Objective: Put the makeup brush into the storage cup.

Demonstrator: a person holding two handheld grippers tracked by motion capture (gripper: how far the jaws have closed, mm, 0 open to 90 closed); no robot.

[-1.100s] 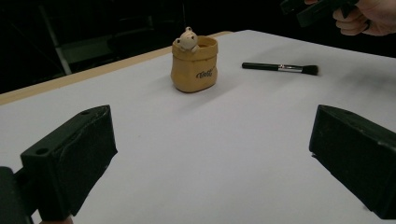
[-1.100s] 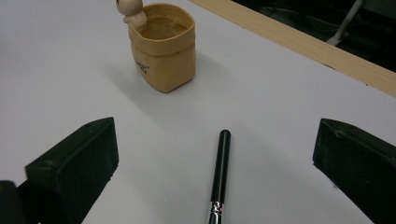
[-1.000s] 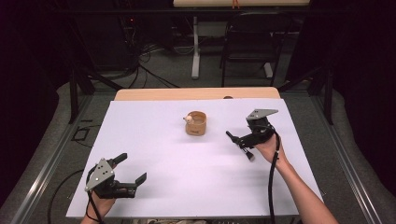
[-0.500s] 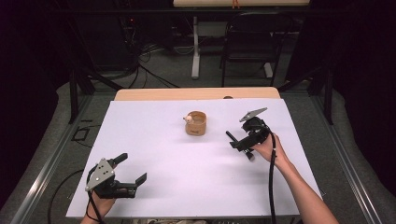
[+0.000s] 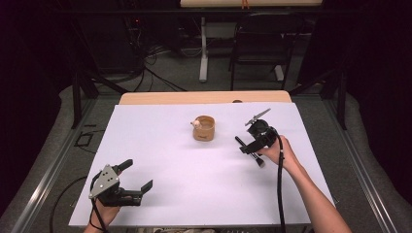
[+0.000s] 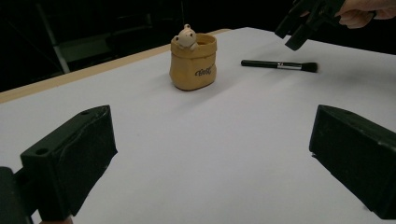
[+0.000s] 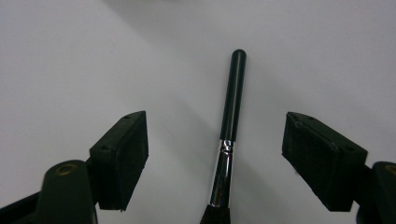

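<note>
A black makeup brush (image 7: pixel 232 107) with a silver ferrule lies flat on the white table (image 5: pixel 160 145), right of a tan bag-shaped cup (image 5: pixel 204 128) with a small bear figure on its rim. My right gripper (image 5: pixel 250 148) hovers just over the brush (image 5: pixel 259 161), pointing down. Its jaws have just been closing, and the handle lies between them, touching neither pad (image 7: pixel 123 158). My left gripper (image 5: pixel 137 174) rests at the front left, open and holding nothing. In the left gripper view, the cup (image 6: pixel 193 63), the brush (image 6: pixel 279 65) and the right gripper (image 6: pixel 303 23) stand beyond its jaws.
The white sheet covers a wooden tabletop whose bare strip (image 5: pixel 204 97) shows at the far edge. Behind it stand a dark chair (image 5: pixel 257 48) and a desk leg (image 5: pixel 203 53) among floor cables. A cable trails from the right gripper along the forearm.
My right gripper has shifted a little left and down over the brush and tipped further toward the table. The left gripper, cup and brush have not moved.
</note>
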